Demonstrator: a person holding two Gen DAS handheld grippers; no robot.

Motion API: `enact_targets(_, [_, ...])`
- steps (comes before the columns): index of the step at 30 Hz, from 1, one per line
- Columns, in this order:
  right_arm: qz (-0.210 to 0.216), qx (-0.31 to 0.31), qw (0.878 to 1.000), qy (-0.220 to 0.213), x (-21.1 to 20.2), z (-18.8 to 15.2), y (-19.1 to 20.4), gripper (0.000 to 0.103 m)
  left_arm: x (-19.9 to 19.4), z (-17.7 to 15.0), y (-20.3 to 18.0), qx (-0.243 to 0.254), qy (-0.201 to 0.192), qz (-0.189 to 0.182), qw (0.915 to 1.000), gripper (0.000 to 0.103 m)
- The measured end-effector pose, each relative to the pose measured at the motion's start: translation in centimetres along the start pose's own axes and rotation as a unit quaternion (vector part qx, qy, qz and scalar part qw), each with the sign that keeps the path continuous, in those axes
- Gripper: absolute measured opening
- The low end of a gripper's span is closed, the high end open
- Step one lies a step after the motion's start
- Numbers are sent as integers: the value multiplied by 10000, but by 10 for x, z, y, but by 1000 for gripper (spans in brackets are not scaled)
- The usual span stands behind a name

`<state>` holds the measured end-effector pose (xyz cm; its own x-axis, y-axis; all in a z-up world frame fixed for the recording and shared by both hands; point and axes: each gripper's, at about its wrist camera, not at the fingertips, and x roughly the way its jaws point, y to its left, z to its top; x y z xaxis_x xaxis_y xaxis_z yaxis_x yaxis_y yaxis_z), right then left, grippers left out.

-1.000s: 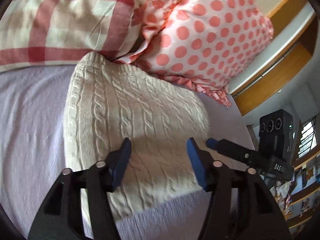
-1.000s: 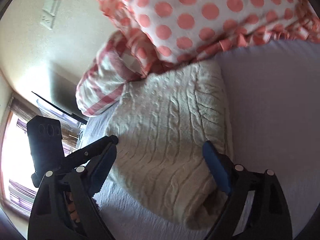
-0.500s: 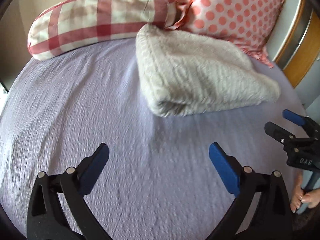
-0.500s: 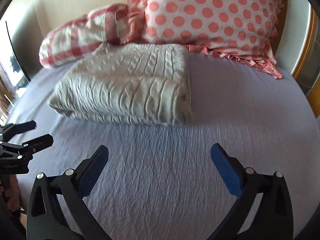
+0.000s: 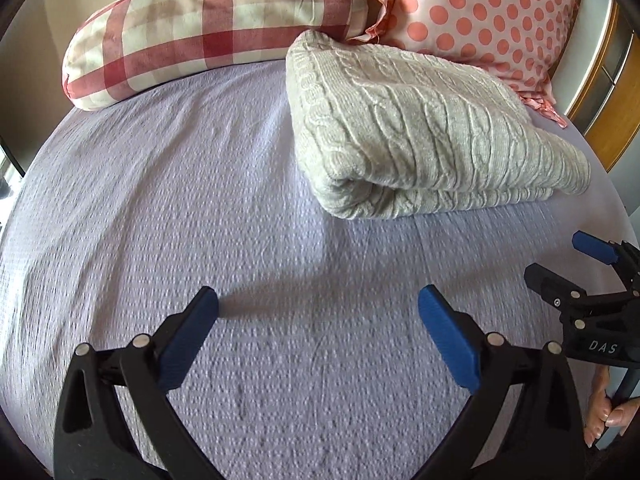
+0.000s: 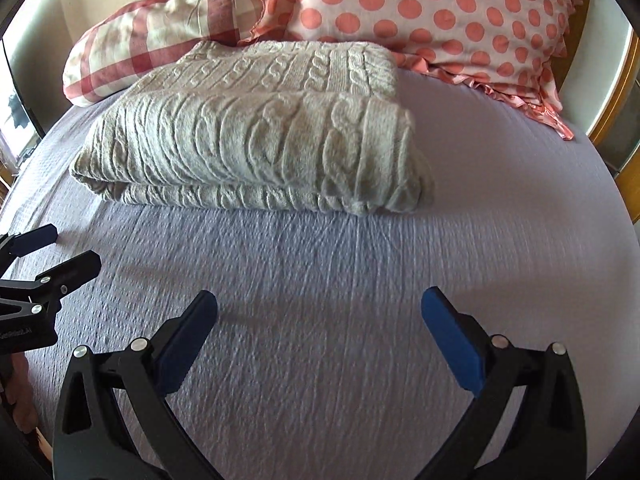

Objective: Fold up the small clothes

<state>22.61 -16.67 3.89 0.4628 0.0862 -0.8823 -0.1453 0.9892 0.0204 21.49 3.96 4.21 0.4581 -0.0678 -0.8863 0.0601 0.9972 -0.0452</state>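
Note:
A cream cable-knit sweater (image 5: 416,136) lies folded into a thick rectangle on the lilac bedspread (image 5: 200,216), its far edge against the pillows. It also shows in the right wrist view (image 6: 256,140). My left gripper (image 5: 318,308) is open and empty, hovering over the bare bedspread well short of the sweater. My right gripper (image 6: 318,308) is open and empty too, over the bedspread in front of the sweater. Each gripper appears at the edge of the other's view: the right one (image 5: 560,260), the left one (image 6: 68,248).
A red-and-white checked pillow (image 5: 208,28) and a pink polka-dot pillow (image 5: 480,12) lean at the head of the bed. A wooden bed frame (image 5: 616,92) runs along the right side. A wall stands behind the pillows.
Both grippers have pulled back from over the sweater towards the near side of the bed. The left jaws have opened wider. The sweater stays folded in place.

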Motion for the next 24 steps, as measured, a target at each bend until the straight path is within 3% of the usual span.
enact_targets(6, [12,101,9999,-15,0,-3,0,102,3,-3,-7,170,-39,220,9996,101])
enact_targets(24, [35,84,9999,-110,-1,-5,-1,102,5,-5,-7,140,-173,226,9995,101])
